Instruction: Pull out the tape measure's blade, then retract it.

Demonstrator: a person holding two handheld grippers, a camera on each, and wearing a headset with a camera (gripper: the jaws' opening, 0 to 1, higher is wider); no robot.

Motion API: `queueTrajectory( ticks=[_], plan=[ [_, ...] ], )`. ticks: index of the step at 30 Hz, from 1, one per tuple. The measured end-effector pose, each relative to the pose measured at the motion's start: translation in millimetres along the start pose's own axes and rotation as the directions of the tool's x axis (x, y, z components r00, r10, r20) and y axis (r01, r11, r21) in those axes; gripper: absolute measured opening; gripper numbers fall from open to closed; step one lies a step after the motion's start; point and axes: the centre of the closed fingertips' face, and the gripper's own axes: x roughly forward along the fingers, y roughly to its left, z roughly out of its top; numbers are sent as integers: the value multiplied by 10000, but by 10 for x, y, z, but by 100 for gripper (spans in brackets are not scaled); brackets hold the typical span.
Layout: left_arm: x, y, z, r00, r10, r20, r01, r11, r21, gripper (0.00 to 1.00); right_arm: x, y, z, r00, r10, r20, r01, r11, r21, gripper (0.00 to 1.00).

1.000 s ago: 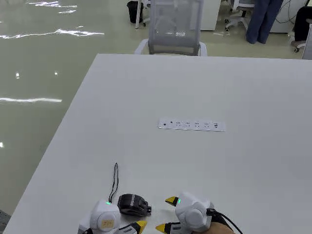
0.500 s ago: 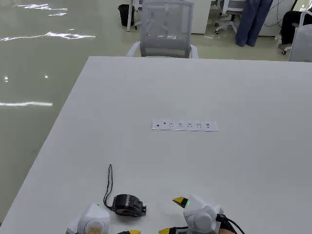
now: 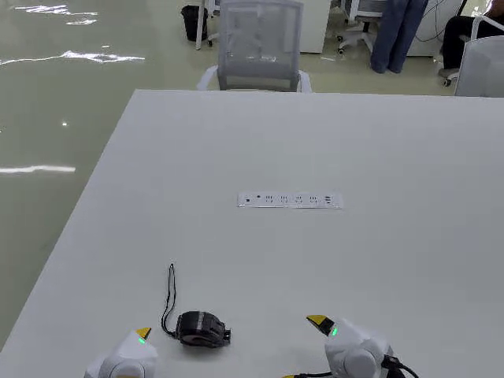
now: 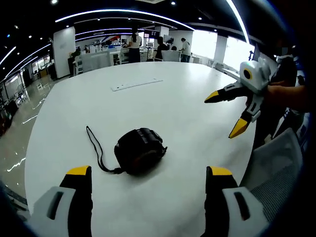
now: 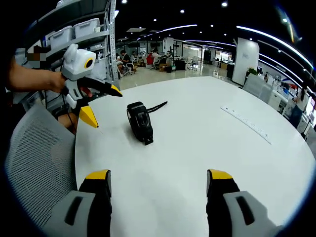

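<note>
Black tape measure lies on the white table between the left gripper and the right gripper, touching neither. Both face it from opposite sides, jaws spread wide; its cord lies looped beside it.

Bright, even indoor light falls from above: long curved ceiling light strips and small round spotlights show in the gripper views. In the left gripper view, tall windows are blown out white. In the head view the glossy pale green floor carries white glare streaks at upper left, while the matte white tabletop is evenly lit. The small black tape measure casts only a faint, soft shadow. Both gripper views bend strongly towards their edges; the far background is soft.
</note>
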Motion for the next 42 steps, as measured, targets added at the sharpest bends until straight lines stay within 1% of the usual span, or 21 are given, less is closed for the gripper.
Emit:
queueTrajectory(
  ticks=[2, 3, 5, 8, 11, 13, 15, 19, 21, 24, 29, 33, 36, 39, 42],
  plan=[
    [-22, 0, 25, 9998, -111, 151, 110, 9999, 75, 97, -54, -2, -16, 10000, -12, 51, 12, 9999, 110, 82],
    [-28, 7, 28, 9998, -111, 148, 109, 9999, 87, 97, -77, 0, -27, 10000, -2, 53, 2, 9999, 129, 84],
    [-45, 34, 14, 10000, -31, 38, 30, 9997, 251, 97, -131, -15, -56, 10000, -71, 28, 71, 9999, 113, 85],
    [-66, 42, -16, 9999, -107, -67, 109, 9990, 436, 99, -207, -42, -90, 9999, -107, 84, 105, 9996, 273, 87],
    [-99, 23, -27, 9996, -256, -107, 262, 9981, 559, 99, -294, -24, -132, 10000, -6, 39, 4, 9994, 341, 90],
    [-128, -9, -12, 9992, -407, -16, 407, 9967, 695, 99, -352, -9, -175, 10000, 67, -6, -66, 9998, 199, 91],
    [-140, -39, -10, 9984, -559, 14, 556, 9956, 755, 99, -401, -15, -221, 9999, 89, -47, -88, 9997, 245, 92],
    [-148, -79, -45, 9966, -819, -87, 823, 9929, 860, 99, -500, -37, -260, 10000, 32, 57, -34, 9993, 383, 94],
    [-164, -80, -46, 9962, -872, -53, 874, 9923, 882, 99, -534, -38, -279, 9999, 42, 93, -47, 9988, 490, 95],
    [-206, -73, -52, 9949, -1004, 84, 991, 9906, 943, 99, -601, -50, -301, 9999, 21, 165, -30, 9985, 549, 96],
    [-261, -38, -59, 9944, -1022, 257, 991, 9900, 1006, 99, -674, -46, -296, 9994, 82, 327, -102, 9979, 632, 97],
    [-302, -7, -88, 9944, -1000, 346, 962, 9905, 985, 99, -724, -27, -289, 9991, 137, 413, -166, 9973, 720, 97],
    [-314, 5, -117, 9940, -1009, 416, 953, 9881, 1204, 99, -747, -10, -289, 9987, 213, 467, -250, 9963, 817, 97],
    [-317, 28, -159, 9935, -1085, 340, 1039, 9879, 1153, 99, -776, -21, -298, 9987, 182, 475, -223, 9960, 868, 97],
    [-323, 48, -181, 9936, -1097, 280, 1054, 9865, 1254, 99, -802, -49, -298, 9985, 86, 547, -135, 9959, 891, 97]
  ],
)
